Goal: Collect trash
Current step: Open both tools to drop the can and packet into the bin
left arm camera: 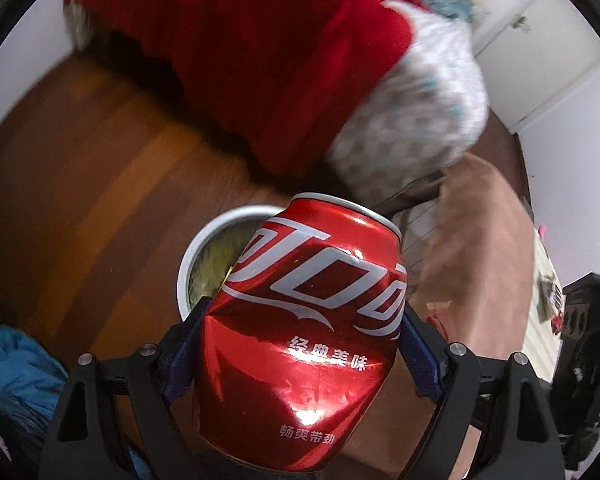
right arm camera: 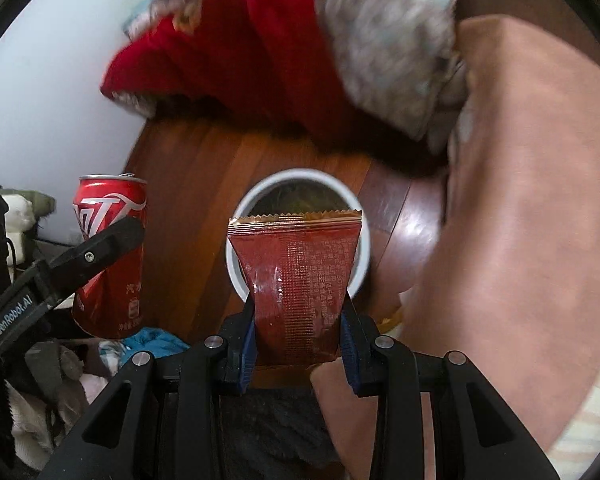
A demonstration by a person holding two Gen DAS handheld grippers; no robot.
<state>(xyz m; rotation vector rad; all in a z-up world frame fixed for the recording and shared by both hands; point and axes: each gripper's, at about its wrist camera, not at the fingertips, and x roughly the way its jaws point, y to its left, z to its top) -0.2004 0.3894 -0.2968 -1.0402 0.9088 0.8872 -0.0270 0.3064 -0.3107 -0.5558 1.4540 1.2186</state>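
My left gripper [left arm camera: 300, 344] is shut on a dented red cola can [left arm camera: 304, 332] and holds it in the air, just right of a white round bin [left arm camera: 192, 256] on the wooden floor. The can [right arm camera: 108, 256] and the left gripper [right arm camera: 80, 264] also show at the left of the right wrist view. My right gripper [right arm camera: 298, 320] is shut on a dark red snack wrapper [right arm camera: 296, 280], held upright over the near rim of the white bin [right arm camera: 300, 178]. The bin's inside looks dark with something greenish in it.
A red blanket [left arm camera: 260, 60] and a pale patterned pillow [left arm camera: 412, 112] hang over the floor behind the bin. A pink-brown cloth [right arm camera: 520, 200] fills the right side. Loose clothes [right arm camera: 60, 368] lie at lower left. A white wall [right arm camera: 40, 80] stands at the left.
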